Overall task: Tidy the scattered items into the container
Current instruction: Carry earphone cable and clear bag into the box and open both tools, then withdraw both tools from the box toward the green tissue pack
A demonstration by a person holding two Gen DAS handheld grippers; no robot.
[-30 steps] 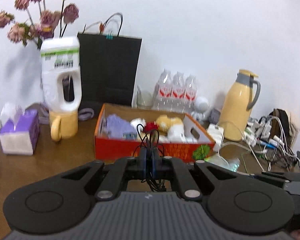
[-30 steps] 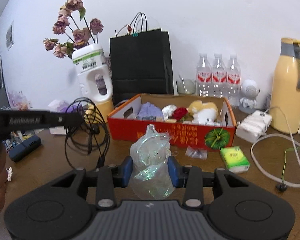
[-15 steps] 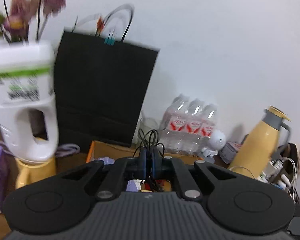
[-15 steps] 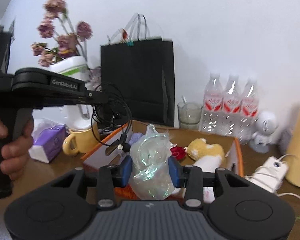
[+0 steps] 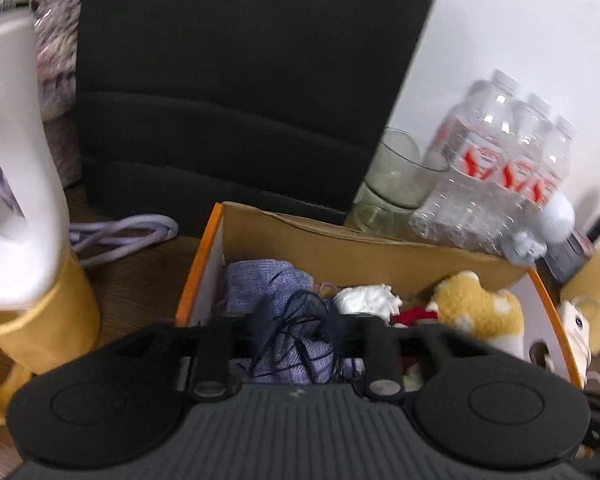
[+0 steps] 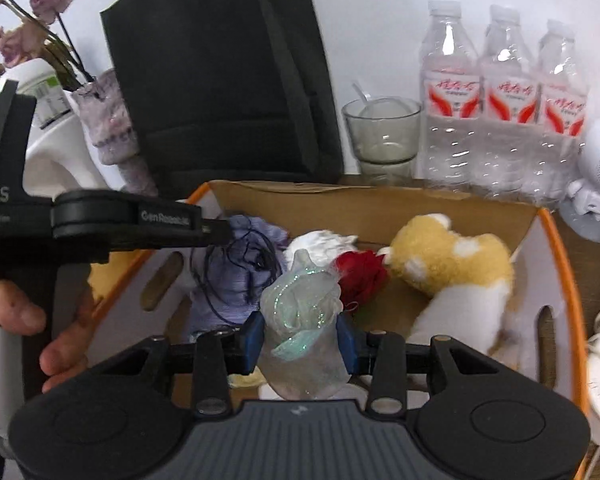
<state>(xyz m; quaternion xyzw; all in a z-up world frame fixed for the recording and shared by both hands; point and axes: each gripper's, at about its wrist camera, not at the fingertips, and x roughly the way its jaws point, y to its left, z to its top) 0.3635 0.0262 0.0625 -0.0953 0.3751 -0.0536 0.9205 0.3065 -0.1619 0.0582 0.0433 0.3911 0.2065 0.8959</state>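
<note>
Black paper bag (image 6: 220, 72), glass (image 6: 382, 132), three water bottles (image 6: 504, 92) (red-labelled).

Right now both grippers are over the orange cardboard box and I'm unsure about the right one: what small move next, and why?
Probably open the right gripper: its blue pads still pinch the crumpled iridescent plastic wrapper above the orange cardboard box, while the left gripper's jaws are opening over the black cord.
</note>
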